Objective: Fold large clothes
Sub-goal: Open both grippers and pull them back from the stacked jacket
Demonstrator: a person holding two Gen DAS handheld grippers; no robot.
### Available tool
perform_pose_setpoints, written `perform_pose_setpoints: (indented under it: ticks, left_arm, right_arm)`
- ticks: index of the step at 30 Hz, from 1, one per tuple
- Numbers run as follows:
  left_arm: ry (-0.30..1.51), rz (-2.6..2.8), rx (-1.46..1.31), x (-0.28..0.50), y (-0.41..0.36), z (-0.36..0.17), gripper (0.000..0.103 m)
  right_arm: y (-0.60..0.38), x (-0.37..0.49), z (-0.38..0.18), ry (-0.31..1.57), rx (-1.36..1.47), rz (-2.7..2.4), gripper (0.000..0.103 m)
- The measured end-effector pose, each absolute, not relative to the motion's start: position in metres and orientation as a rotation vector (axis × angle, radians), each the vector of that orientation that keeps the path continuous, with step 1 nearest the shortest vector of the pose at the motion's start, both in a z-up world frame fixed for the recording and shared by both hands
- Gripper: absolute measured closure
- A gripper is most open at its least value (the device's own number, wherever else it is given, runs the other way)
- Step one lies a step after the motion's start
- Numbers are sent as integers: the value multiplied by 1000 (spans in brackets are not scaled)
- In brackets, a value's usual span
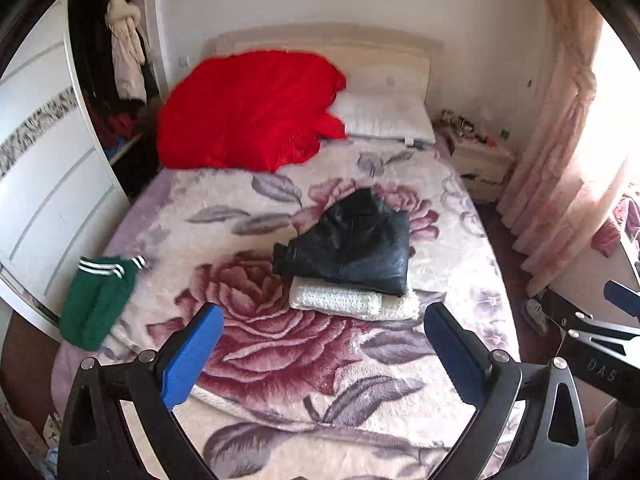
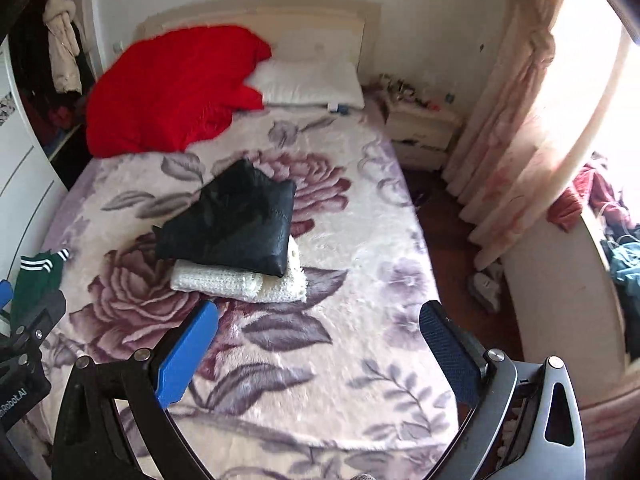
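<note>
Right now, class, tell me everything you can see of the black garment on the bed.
The black garment looks like shiny leather or faux leather, folded into a rough wedge with visible seams. It lies on a folded white knit, overhanging it toward the headboard, near the middle of the floral blanket. Neither gripper touches it.

Two markings are legible. On the black body of the right gripper (image 1: pixel 600 344), seen at the right edge of the left wrist view, pale letters read "DAS" (running sideways along the arm, cut off past the last letter). On the black body of the left gripper (image 2: pixel 16 360), at the lower left edge of the right wrist view, white lettering reads "nRobot.AI", its beginning lost at the picture's edge; no other text, number or label can be made out.
</note>
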State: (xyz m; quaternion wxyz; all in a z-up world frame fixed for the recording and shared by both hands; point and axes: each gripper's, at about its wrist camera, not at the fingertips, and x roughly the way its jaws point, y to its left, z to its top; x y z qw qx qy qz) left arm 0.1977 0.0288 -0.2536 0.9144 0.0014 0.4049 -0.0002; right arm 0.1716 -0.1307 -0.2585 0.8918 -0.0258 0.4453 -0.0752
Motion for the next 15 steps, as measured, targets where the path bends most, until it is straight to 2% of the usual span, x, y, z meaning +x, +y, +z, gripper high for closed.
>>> perform_pose_setpoints:
  ticks: [7,15]
  left_arm:
    - [765,-15,0,130,20,-184,1]
    - [721,-23,15,73,19,-143,1]
  right_arm:
    - [-127,75,-176,835,-47,-171,1]
    - [-127,-16,-108,747,-36,-161,1]
